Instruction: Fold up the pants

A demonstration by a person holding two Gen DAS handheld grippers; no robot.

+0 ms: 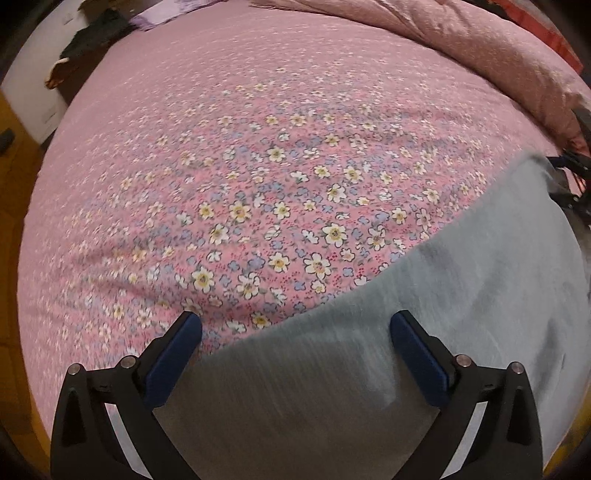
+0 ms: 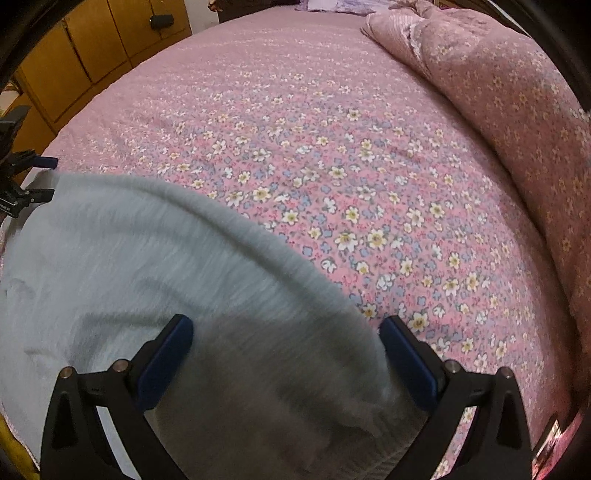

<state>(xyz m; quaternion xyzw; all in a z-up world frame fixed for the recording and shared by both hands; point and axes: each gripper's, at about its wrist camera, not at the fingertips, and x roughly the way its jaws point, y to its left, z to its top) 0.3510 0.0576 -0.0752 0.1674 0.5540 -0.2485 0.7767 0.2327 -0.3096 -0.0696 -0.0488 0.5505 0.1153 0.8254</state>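
Light grey pants (image 1: 461, 295) lie on a pink floral bedsheet (image 1: 258, 166), filling the lower right of the left wrist view. My left gripper (image 1: 295, 325) hangs open over the pants' edge, blue pads wide apart, with grey cloth beneath them. In the right wrist view the pants (image 2: 129, 258) cover the lower left, blurred. My right gripper (image 2: 287, 326) is open too, its fingers straddling a raised grey fold without closing on it. The left gripper (image 2: 50, 177) shows at the far left edge of the right wrist view, at the pants' far end.
A bunched pink floral quilt (image 2: 498, 110) runs along the bed's right side. Wooden cabinets (image 2: 92, 40) stand beyond the bed's left edge. A white unit (image 1: 33, 85) with dark clothing (image 1: 96, 33) on it sits at the far left corner.
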